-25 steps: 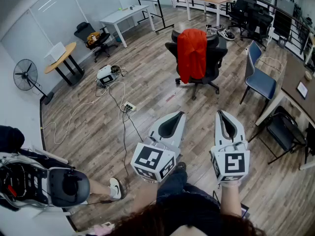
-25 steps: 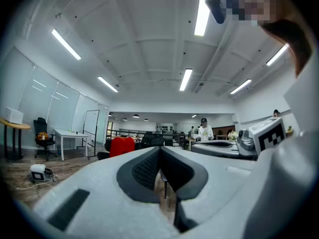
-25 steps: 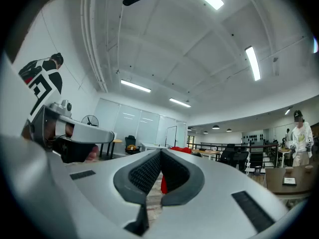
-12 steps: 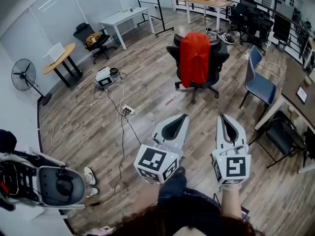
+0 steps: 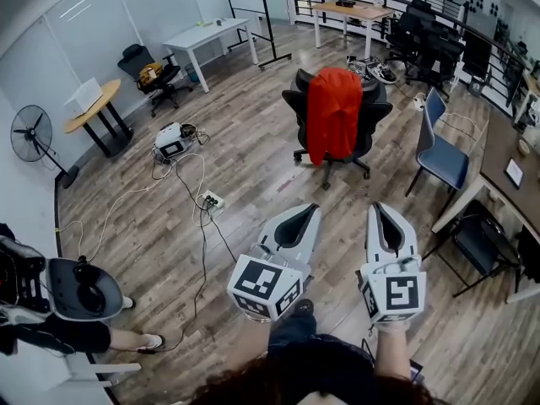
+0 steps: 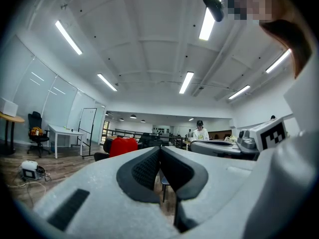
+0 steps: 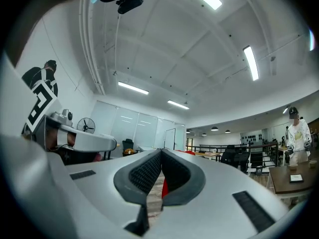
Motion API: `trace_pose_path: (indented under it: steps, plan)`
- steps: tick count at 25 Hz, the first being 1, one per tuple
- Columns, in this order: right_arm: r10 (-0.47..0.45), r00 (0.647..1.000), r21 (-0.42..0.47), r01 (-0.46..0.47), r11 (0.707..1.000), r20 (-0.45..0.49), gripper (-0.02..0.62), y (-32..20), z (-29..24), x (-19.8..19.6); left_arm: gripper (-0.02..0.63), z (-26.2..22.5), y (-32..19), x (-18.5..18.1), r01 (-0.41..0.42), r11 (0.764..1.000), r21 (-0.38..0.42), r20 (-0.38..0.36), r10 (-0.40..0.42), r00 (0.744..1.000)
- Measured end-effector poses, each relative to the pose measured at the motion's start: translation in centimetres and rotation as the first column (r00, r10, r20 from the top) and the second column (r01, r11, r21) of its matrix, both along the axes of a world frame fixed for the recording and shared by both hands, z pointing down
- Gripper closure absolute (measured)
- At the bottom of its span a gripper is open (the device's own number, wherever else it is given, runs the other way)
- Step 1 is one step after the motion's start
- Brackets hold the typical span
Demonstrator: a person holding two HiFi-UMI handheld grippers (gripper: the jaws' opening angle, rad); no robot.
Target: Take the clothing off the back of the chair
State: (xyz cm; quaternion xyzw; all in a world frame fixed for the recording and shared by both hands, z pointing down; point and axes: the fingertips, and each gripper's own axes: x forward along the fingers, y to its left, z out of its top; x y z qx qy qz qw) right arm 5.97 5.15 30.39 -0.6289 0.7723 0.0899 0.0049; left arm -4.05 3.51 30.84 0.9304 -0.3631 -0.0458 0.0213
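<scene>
Open floor [image 5: 278, 184] reaches the chair [image 5: 377, 112]; power strip [image 5: 210, 200] left, blue chair [image 5: 440, 155] right

No writing, label, brand, number or sign is legible anywhere here.

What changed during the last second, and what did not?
The view seems to have moved forward: the chair with the red clothing sits lower in the head view, and the bystander has slid toward the left edge. Nothing was gripped or released. The left gripper and right gripper stay shut and empty; the clothing still hangs on the chair.
</scene>
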Motion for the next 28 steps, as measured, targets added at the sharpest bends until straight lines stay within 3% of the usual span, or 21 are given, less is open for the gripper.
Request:
trace_pose_path:
  steps: [18, 28]
  plan:
    - [0.057, 0.998, -0.025, -0.057, 0.998, 0.002, 0.591, -10.6, 1.2, -1.5, 0.589, 1.1, -11.3, -1.6, -0.078, 0.997, -0.006, -0.008, 0.077, 0.997]
    - [0.063, 0.998, -0.036, -0.063, 0.997, 0.014, 0.572, -12.7, 1.1, -1.8, 0.588, 1.0, -13.2, -1.6, -0.124, 0.992, -0.022, -0.021, 0.124, 0.992]
